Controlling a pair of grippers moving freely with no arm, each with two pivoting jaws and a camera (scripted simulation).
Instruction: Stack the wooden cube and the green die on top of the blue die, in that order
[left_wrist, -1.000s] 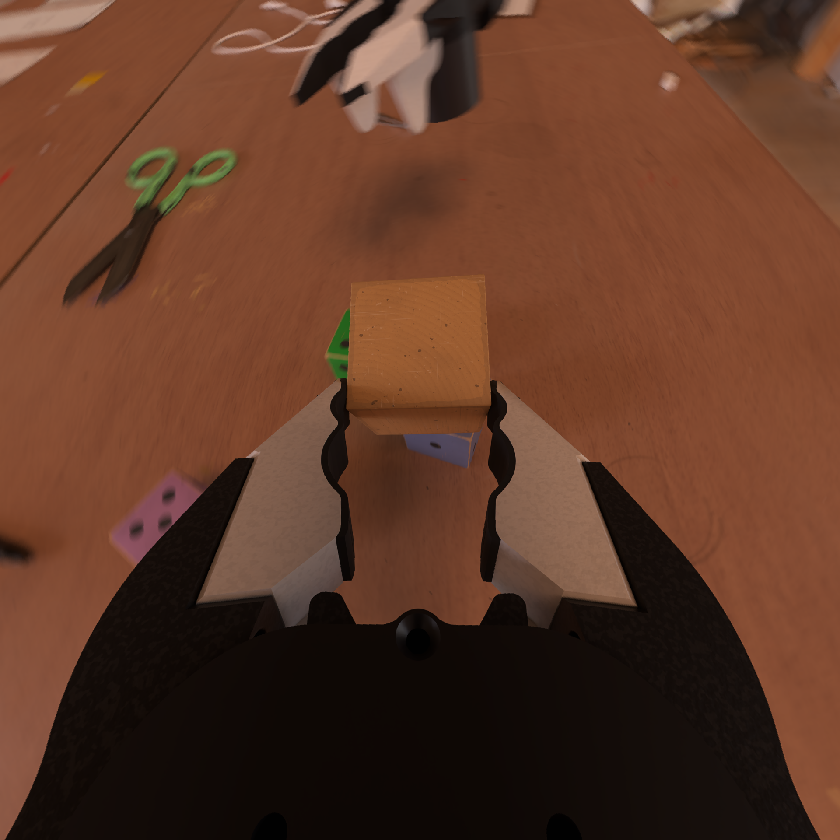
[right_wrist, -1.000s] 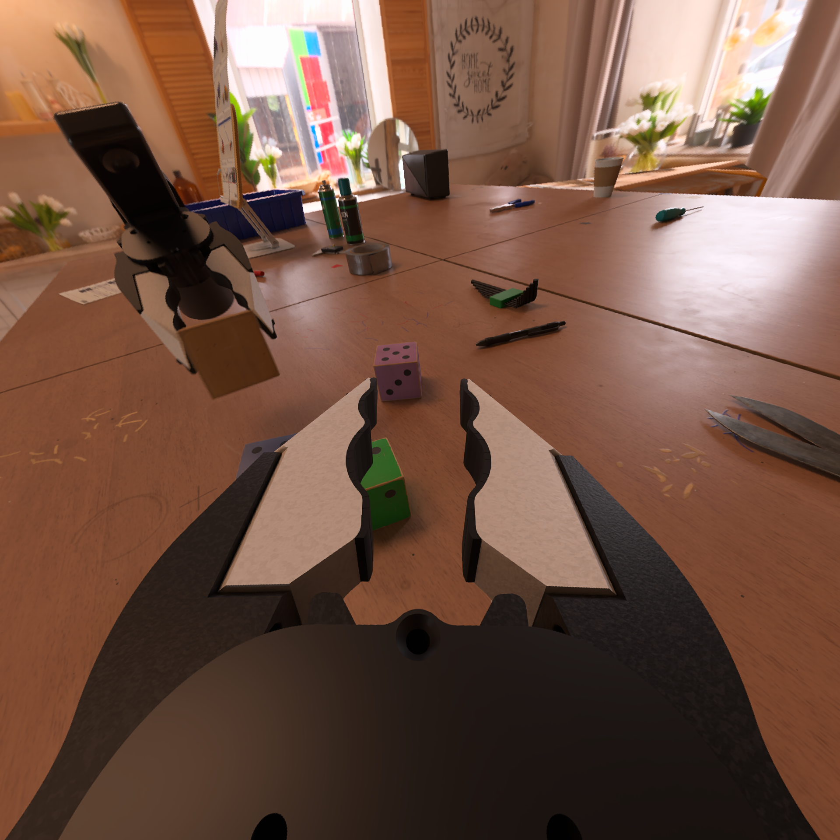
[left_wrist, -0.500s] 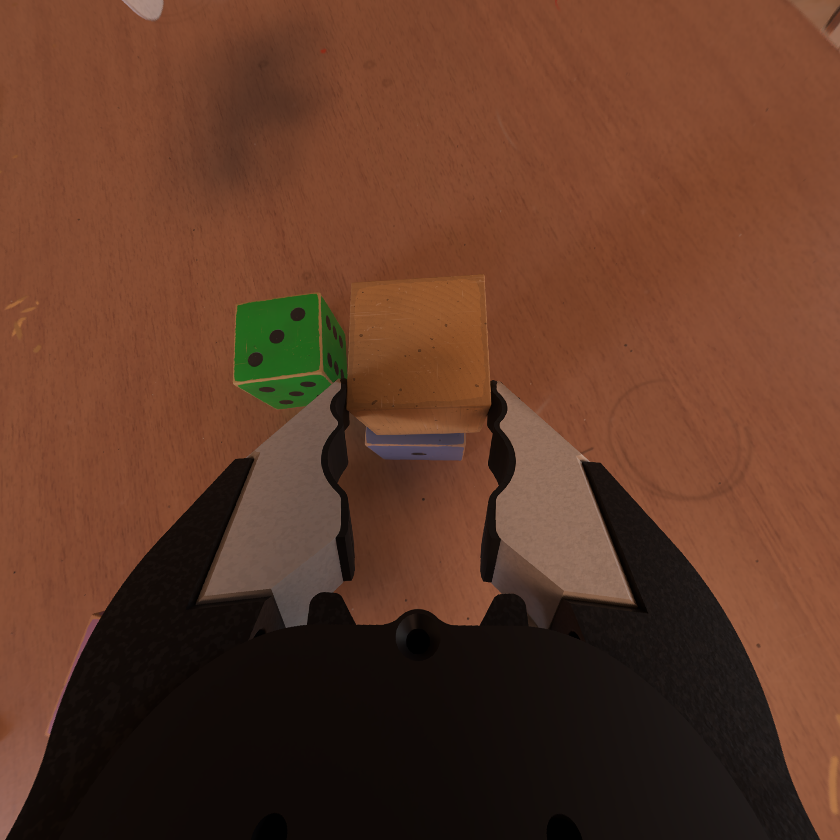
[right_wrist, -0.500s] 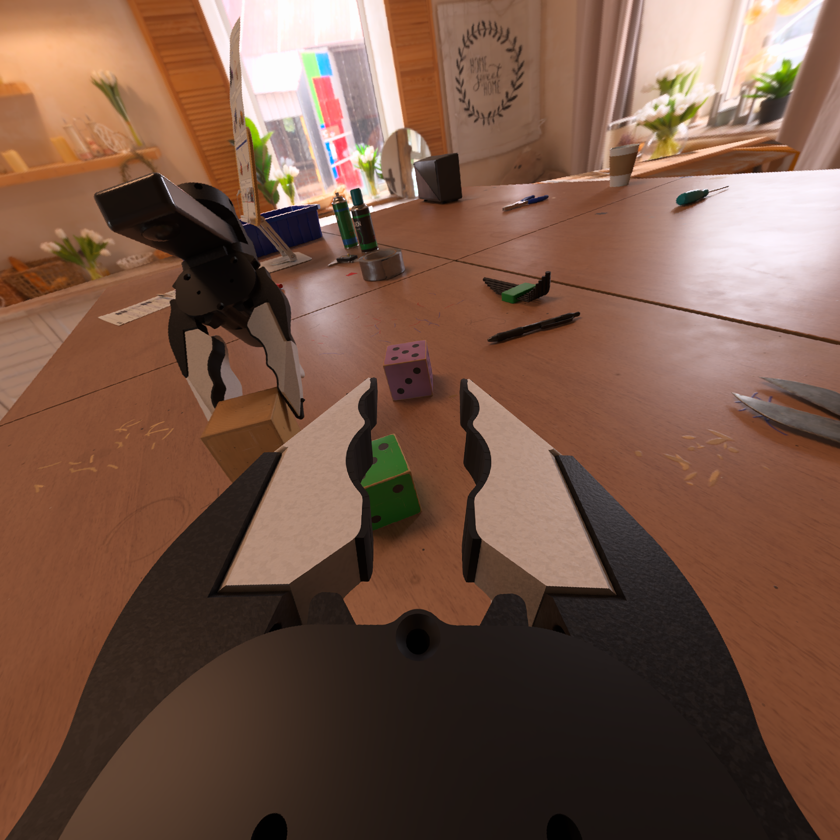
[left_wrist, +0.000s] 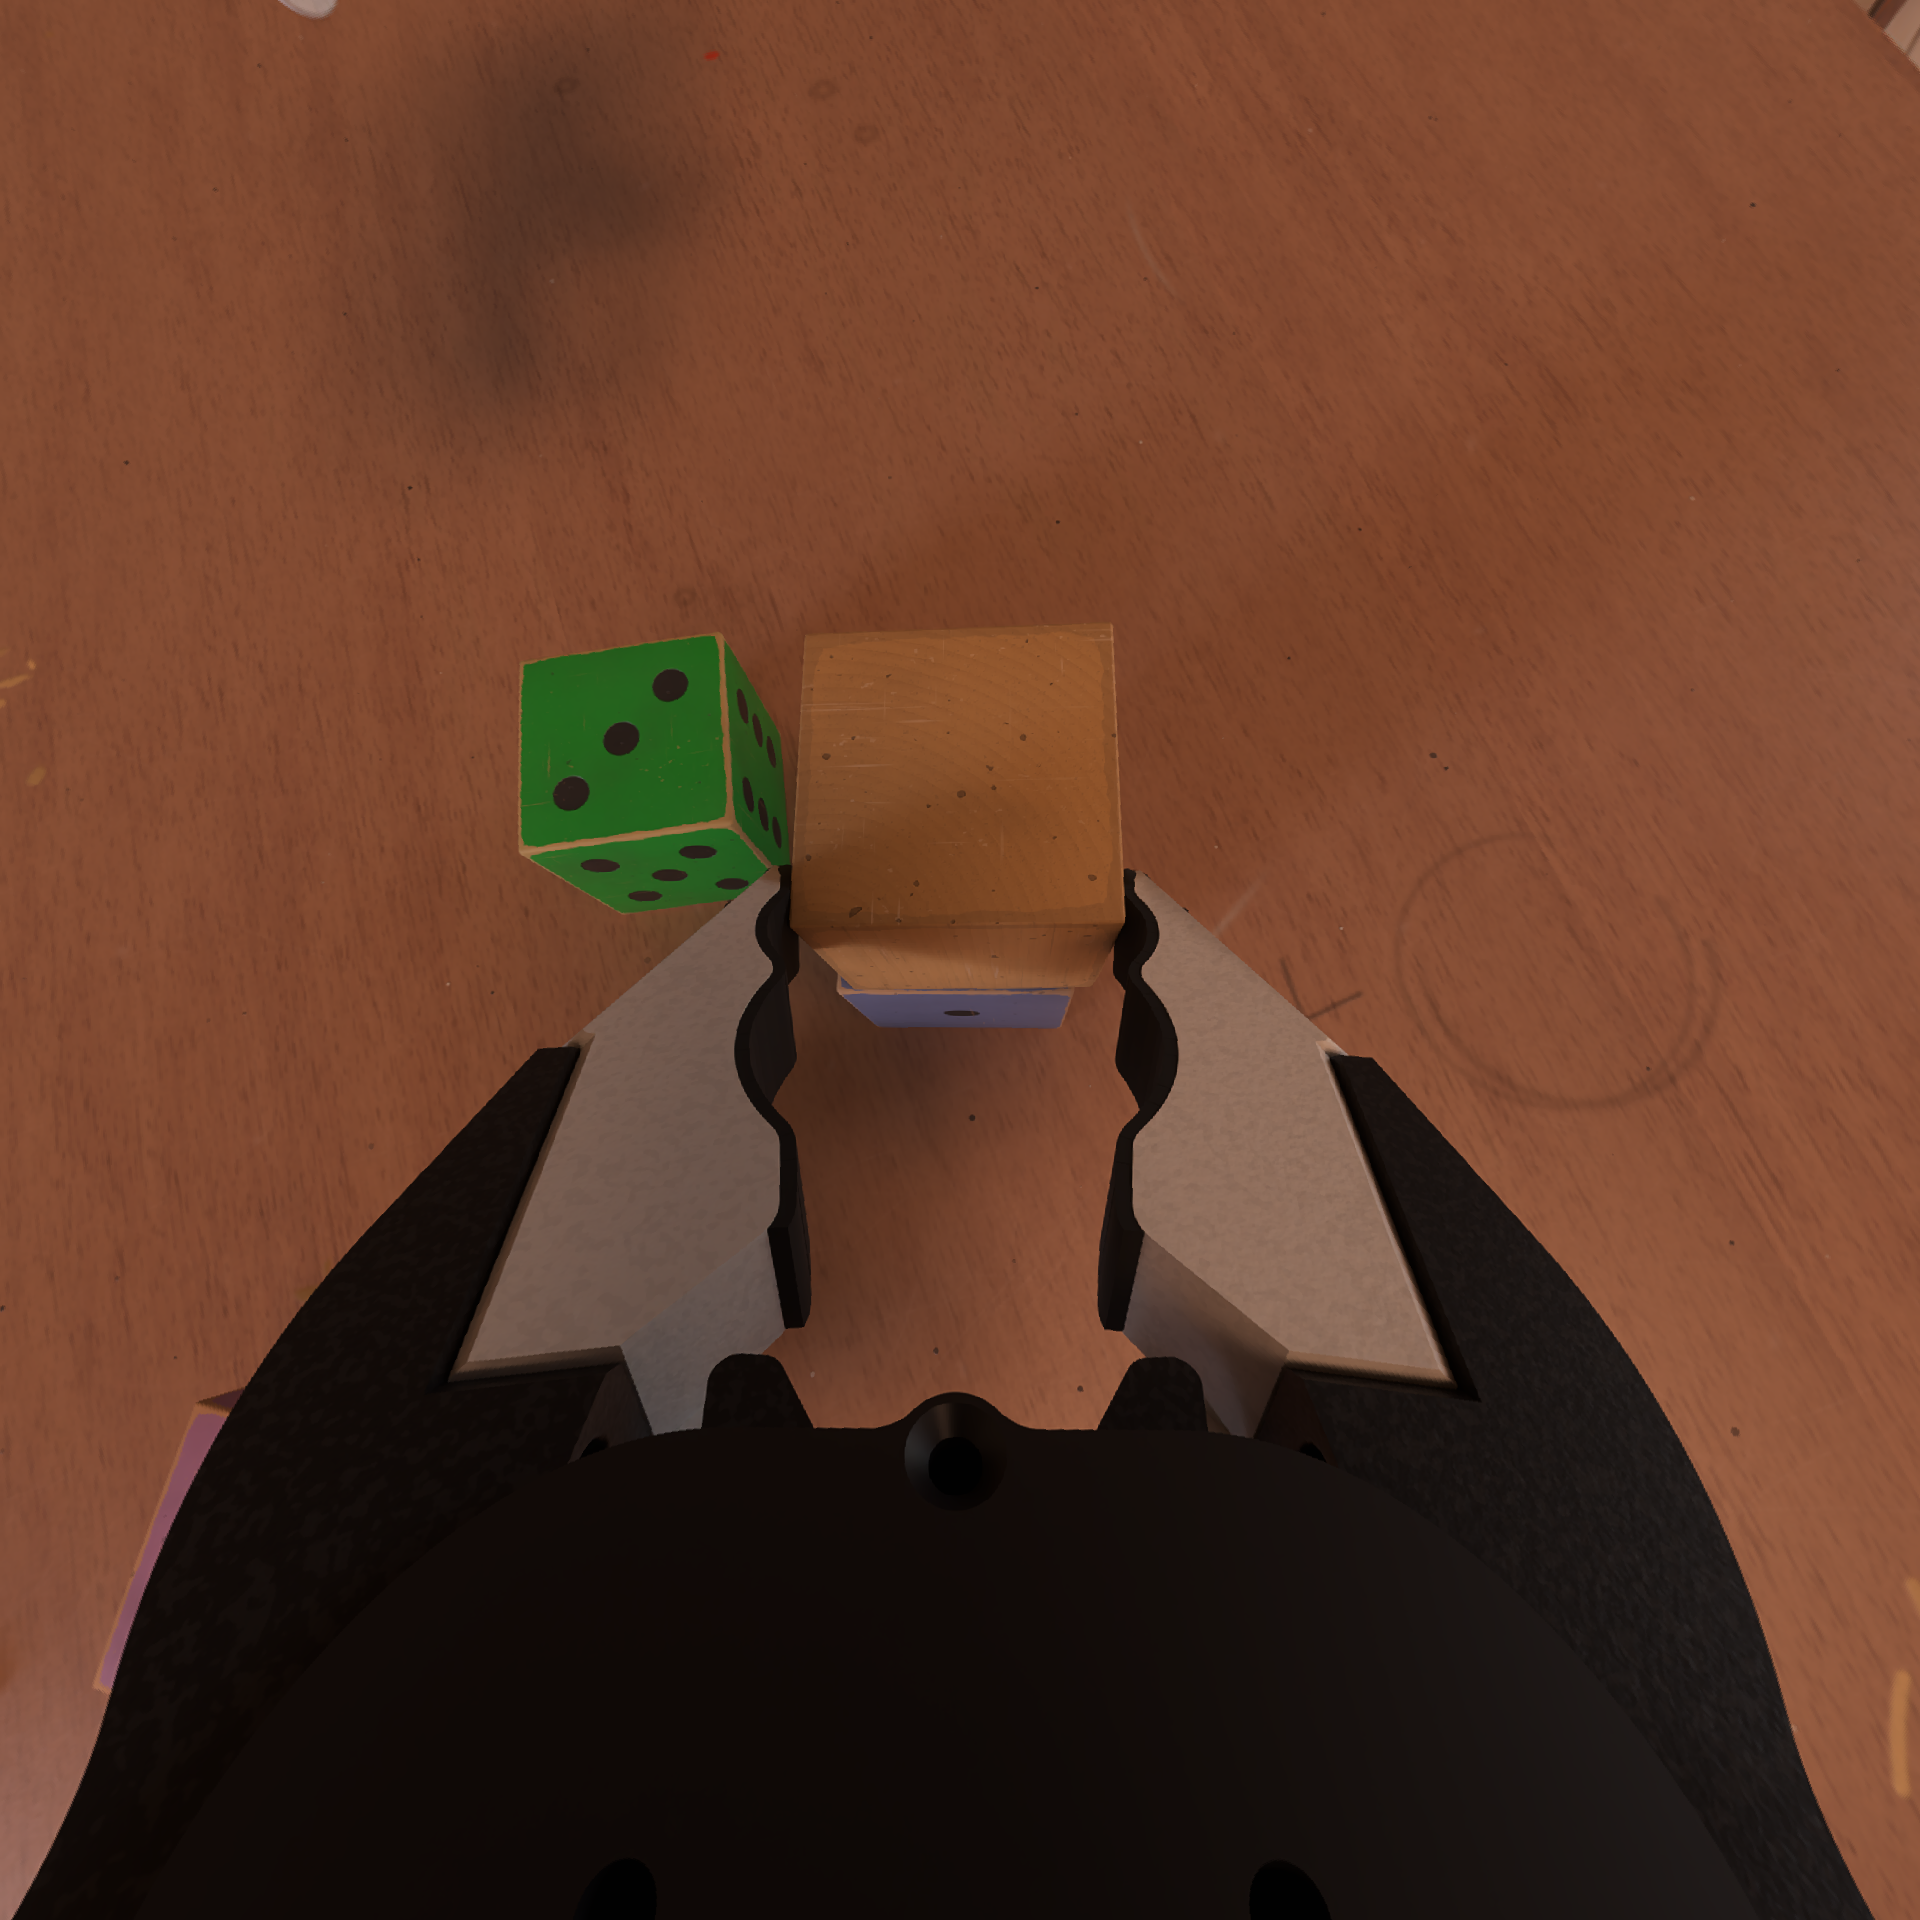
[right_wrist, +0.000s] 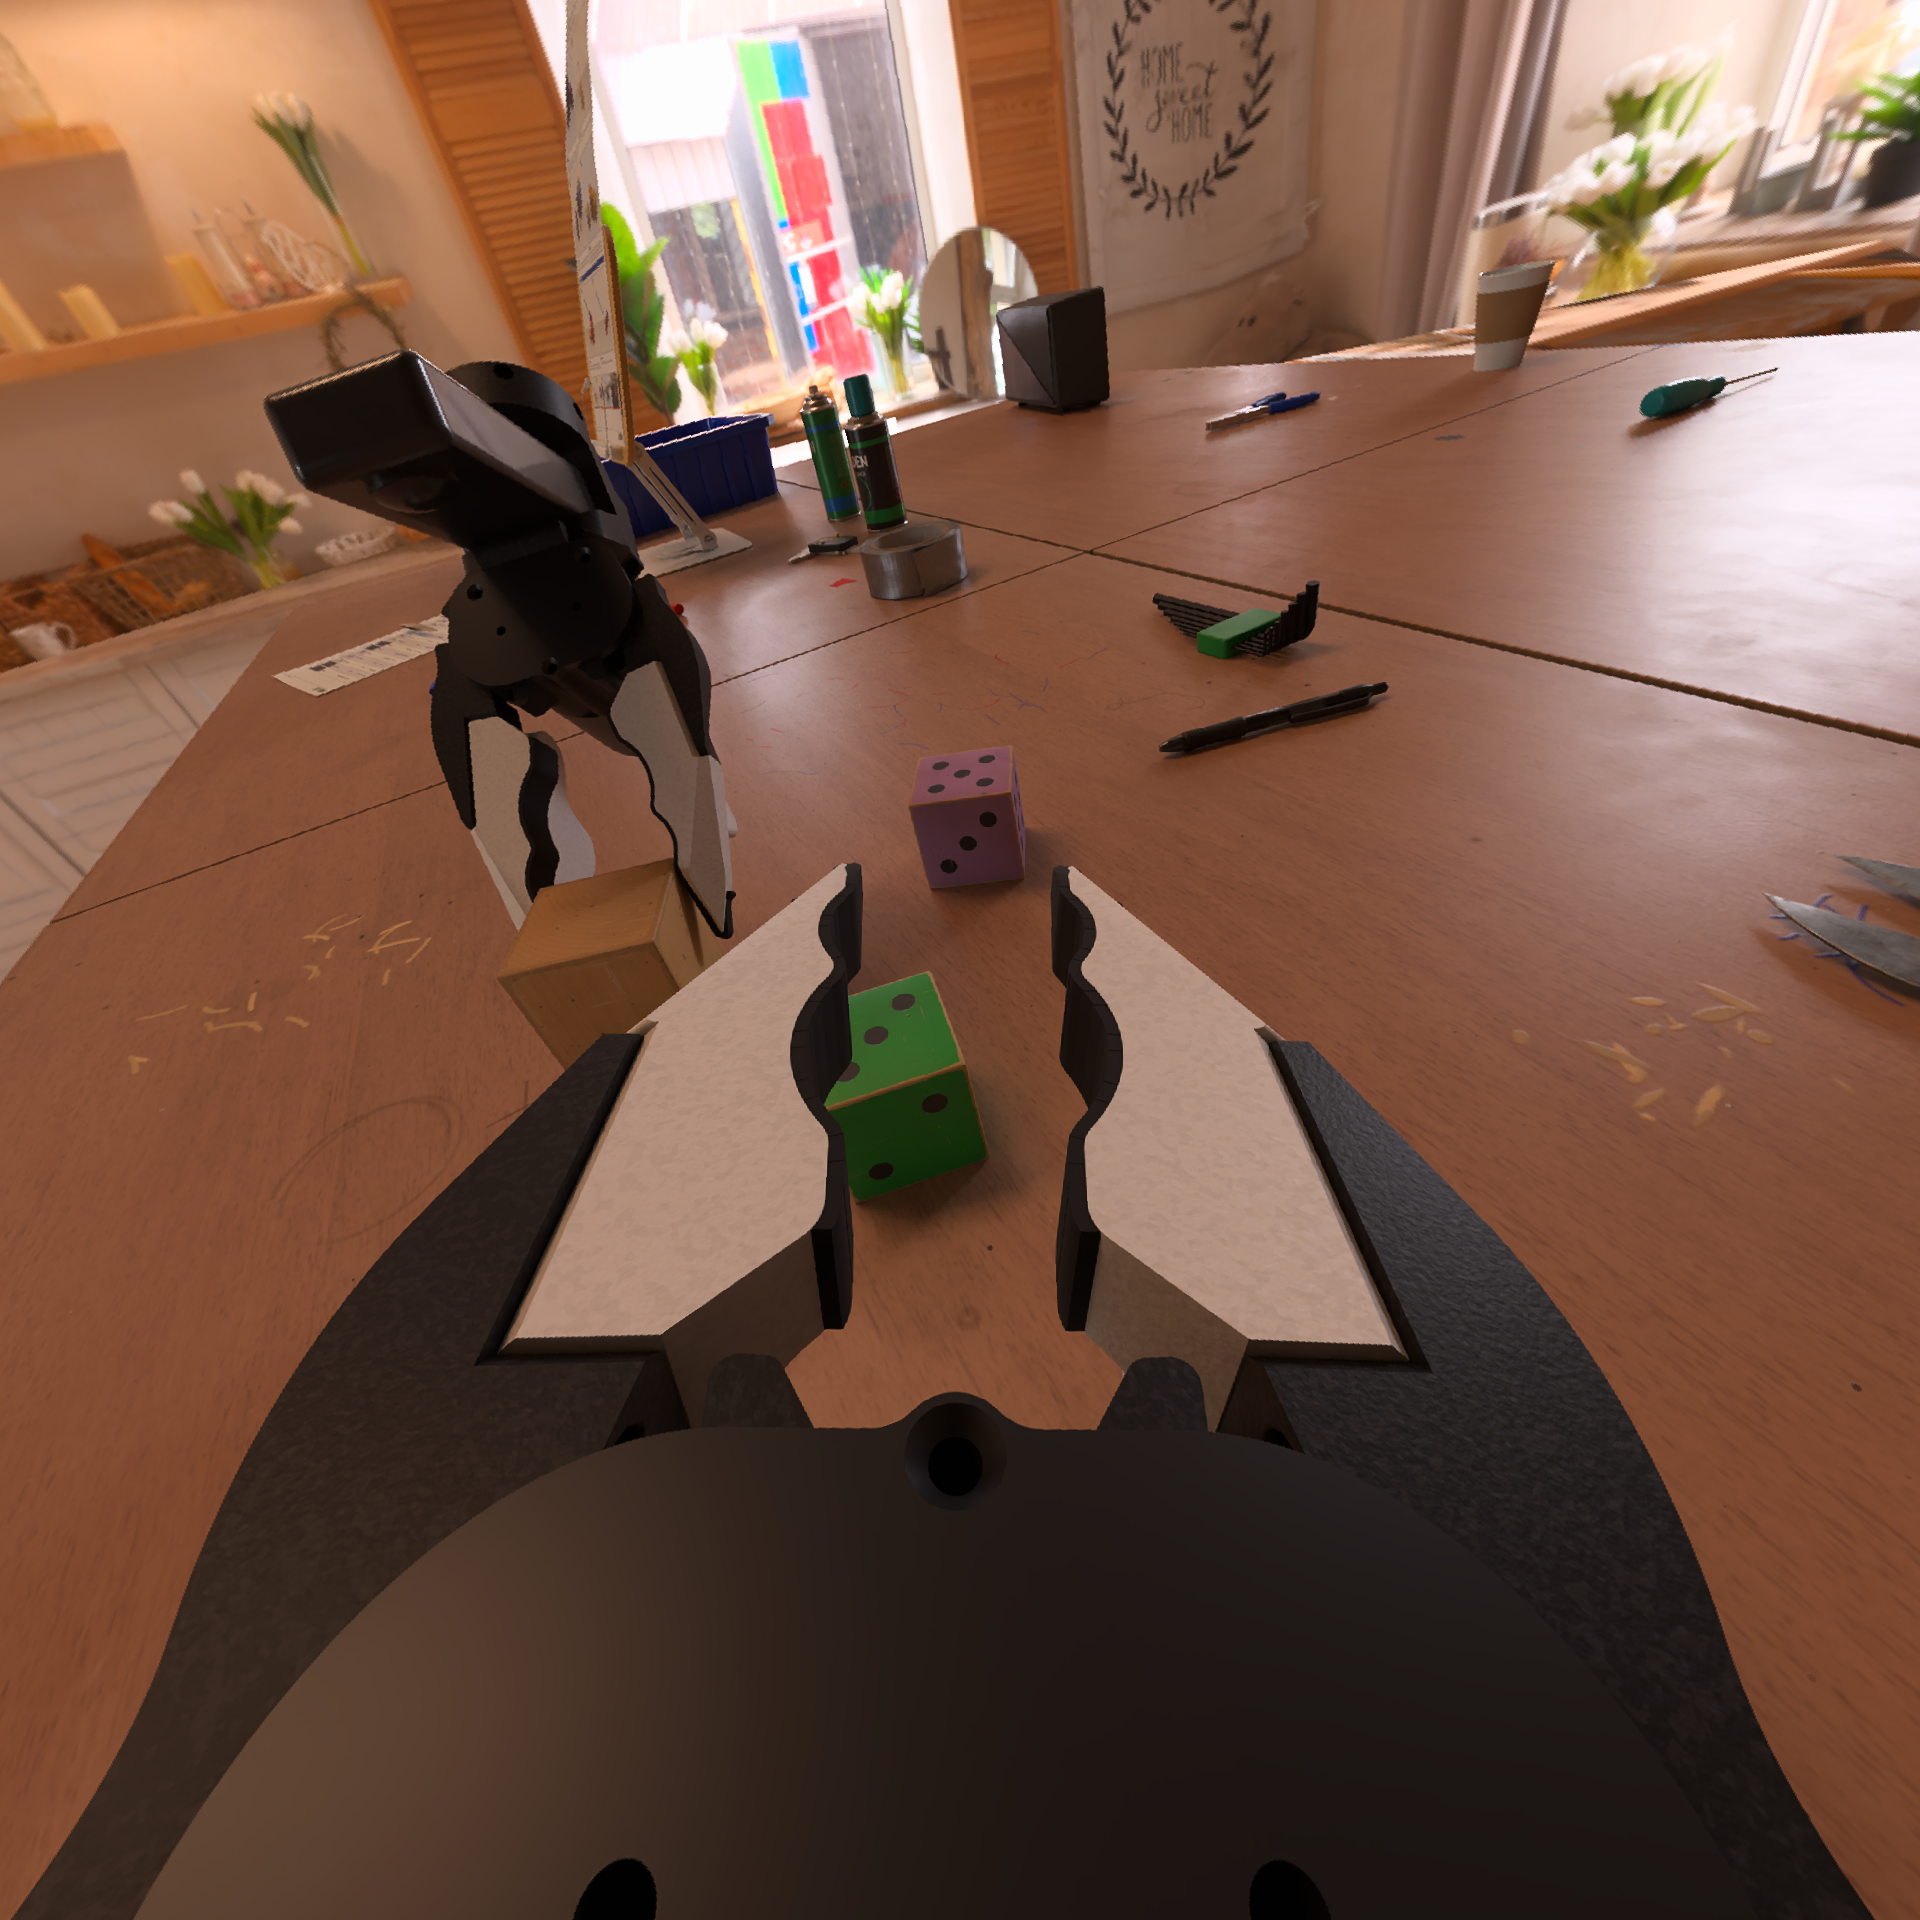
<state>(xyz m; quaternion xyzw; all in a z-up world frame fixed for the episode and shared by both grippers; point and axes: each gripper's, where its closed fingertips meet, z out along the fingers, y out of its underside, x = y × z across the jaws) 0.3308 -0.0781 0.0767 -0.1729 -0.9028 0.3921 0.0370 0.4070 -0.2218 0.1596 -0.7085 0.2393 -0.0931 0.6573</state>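
My left gripper (left_wrist: 954, 899) points down at the table and is shut on the wooden cube (left_wrist: 956, 800), which it holds by the near edge. The blue die (left_wrist: 956, 1008) sits right under the cube; only one side face shows, and I cannot tell whether they touch. The green die (left_wrist: 644, 769) stands on the table just left of the cube. In the right wrist view, my right gripper (right_wrist: 956, 883) is open and empty, and the green die (right_wrist: 914, 1091) lies between its fingers. The left gripper (right_wrist: 618, 920) holds the cube (right_wrist: 592, 956) to the left. The blue die is hidden there.
A purple die (right_wrist: 966, 816) stands just beyond my right fingertips. Farther back lie a black pen (right_wrist: 1273, 717), a hex key set (right_wrist: 1242, 629), a tape roll (right_wrist: 914, 561) and spray cans (right_wrist: 852, 457). Scissor blades (right_wrist: 1860, 925) lie at the right.
My left gripper tipped downward and lowered the wooden cube until it sits over the blue die. My right gripper stayed open and moved closer around the green die.
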